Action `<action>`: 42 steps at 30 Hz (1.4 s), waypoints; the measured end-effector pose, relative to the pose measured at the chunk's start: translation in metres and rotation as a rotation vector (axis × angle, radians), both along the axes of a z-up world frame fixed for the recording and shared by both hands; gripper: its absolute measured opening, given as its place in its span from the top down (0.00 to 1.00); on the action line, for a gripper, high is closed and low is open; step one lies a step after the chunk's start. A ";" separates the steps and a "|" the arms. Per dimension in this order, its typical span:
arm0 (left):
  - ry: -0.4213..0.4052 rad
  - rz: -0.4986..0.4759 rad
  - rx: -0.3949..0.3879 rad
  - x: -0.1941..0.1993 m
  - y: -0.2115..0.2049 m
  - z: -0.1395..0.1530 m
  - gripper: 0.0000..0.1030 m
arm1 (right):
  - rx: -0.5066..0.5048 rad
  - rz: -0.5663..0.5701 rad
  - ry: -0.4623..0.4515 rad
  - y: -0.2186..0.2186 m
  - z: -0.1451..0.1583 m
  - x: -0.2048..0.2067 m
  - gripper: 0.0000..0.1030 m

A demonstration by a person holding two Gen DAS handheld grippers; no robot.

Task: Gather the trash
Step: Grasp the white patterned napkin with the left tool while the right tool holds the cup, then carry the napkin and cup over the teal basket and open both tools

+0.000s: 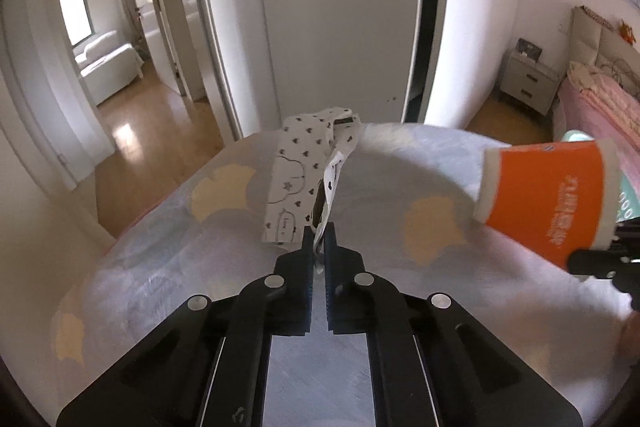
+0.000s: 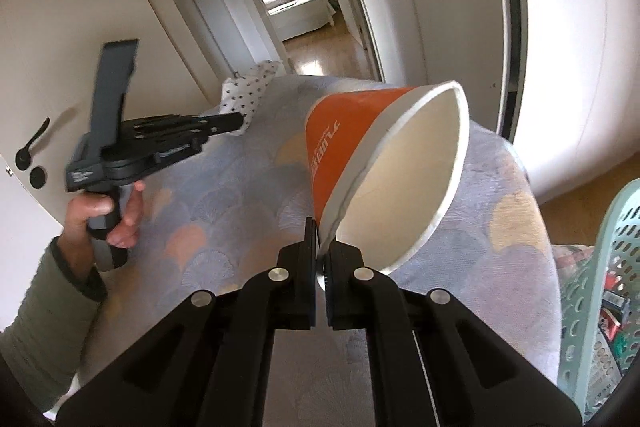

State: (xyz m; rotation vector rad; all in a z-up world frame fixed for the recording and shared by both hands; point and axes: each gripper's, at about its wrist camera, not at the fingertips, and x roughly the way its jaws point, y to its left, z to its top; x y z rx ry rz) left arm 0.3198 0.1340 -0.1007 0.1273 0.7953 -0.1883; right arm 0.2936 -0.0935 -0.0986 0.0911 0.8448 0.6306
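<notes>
My left gripper is shut on a crumpled white wrapper printed with small black hearts, held above the bed. The same wrapper and the left gripper show at the left of the right wrist view. My right gripper is shut on the rim of an orange and white paper cup, squashing it; the cup's open mouth faces the camera. The cup also shows at the right of the left wrist view, held by the right gripper's black fingers.
A bed with a pale blue and yellow patterned cover lies under both grippers. A mint green perforated basket with items inside stands at the right. Beyond are a white wardrobe, a doorway to a hall, a nightstand and a pink bed.
</notes>
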 end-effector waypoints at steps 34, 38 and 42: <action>-0.079 -0.373 -0.229 -0.092 -0.244 0.057 0.98 | 0.004 -0.417 -0.198 -0.202 0.081 -0.120 0.98; -0.010 -0.416 -0.259 -0.081 -0.284 0.036 0.98 | -0.006 -0.532 -0.163 -0.240 0.077 -0.117 0.98; 0.079 -0.428 -0.272 -0.064 -0.321 0.010 0.98 | -0.032 -0.602 -0.123 -0.263 0.069 -0.109 0.98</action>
